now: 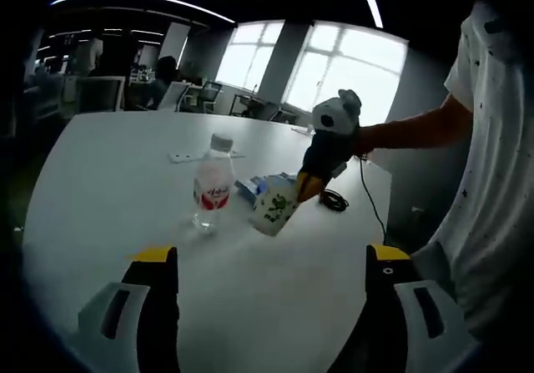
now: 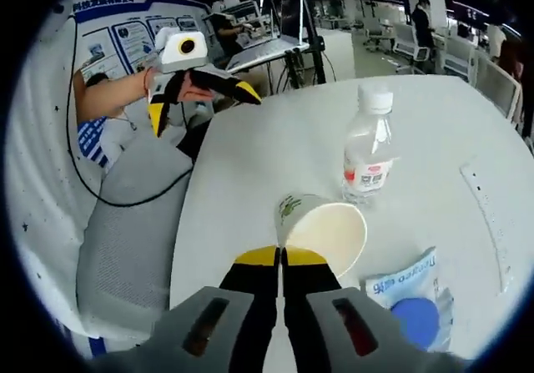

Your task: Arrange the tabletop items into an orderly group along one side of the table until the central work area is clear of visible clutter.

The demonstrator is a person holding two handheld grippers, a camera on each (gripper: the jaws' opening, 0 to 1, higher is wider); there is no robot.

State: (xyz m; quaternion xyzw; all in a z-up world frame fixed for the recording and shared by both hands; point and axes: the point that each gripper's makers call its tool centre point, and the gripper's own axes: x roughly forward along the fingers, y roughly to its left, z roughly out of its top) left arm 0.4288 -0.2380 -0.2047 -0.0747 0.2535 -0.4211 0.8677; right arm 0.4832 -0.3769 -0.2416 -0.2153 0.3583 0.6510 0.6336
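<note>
A white paper cup [image 2: 321, 233] with a green print lies tilted on the white table [image 2: 250, 164]. My right gripper [image 2: 281, 259] is shut on its rim. In the left gripper view the same cup [image 1: 275, 208] hangs tilted from the right gripper [image 1: 307, 185], just right of a clear water bottle [image 1: 213, 186] with a red label. That bottle [image 2: 367, 149] stands upright beyond the cup. A blue and white packet [image 2: 413, 294] lies right of the cup. My left gripper [image 1: 271, 260] is open and holds nothing, well short of the bottle; it also appears open off the table's edge [image 2: 204, 110].
A white power strip [image 2: 488, 214] lies flat near the table's far side. A black cable [image 1: 334, 199] coils by the packet [image 1: 253, 186] and runs off the edge. A grey padded chair [image 2: 133, 223] sits beside the table. A person's arm [image 1: 417, 131] reaches in from the right.
</note>
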